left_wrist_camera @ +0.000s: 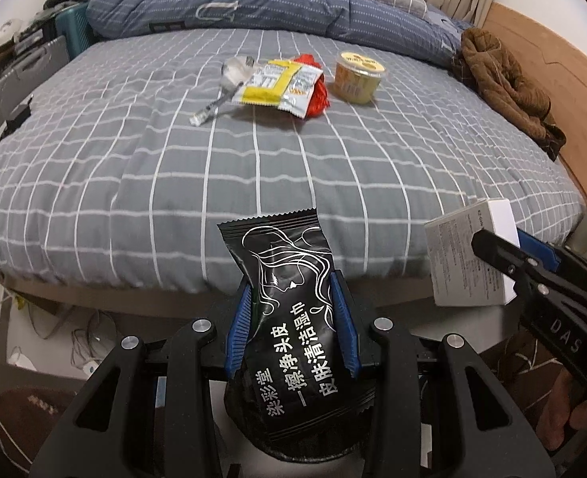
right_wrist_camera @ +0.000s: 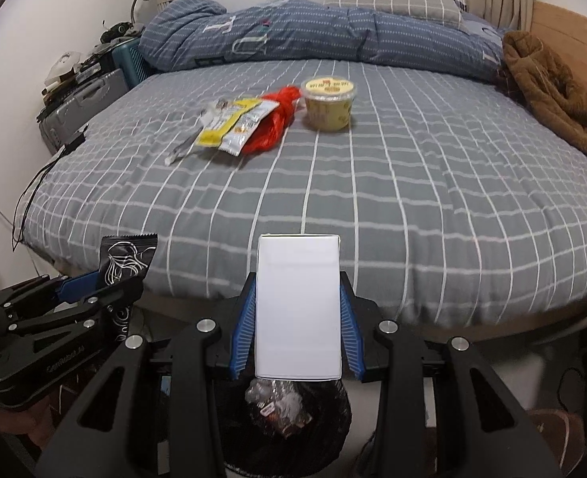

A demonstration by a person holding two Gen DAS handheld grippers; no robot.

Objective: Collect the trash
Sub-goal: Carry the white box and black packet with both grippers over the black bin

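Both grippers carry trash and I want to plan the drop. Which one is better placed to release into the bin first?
Right, probably. In its view, the right gripper holds the white box directly above the bin. The left gripper with the black packet looks slightly less centred.

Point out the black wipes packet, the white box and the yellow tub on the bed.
black wipes packet [left_wrist_camera: 293, 310], left wrist view, printed front between the pads.
white box [right_wrist_camera: 298, 302], right wrist view, blank white face.
yellow tub [right_wrist_camera: 329, 109], right wrist view, side wall below the lid.

The glossy black foil sachet [left_wrist_camera: 293, 310] at lower centre bears white Chinese lettering, "染彩堂 一擦净头皮 皮肤清洁湿巾". The black plastic right gripper [left_wrist_camera: 504, 247] at right reads "DAS".
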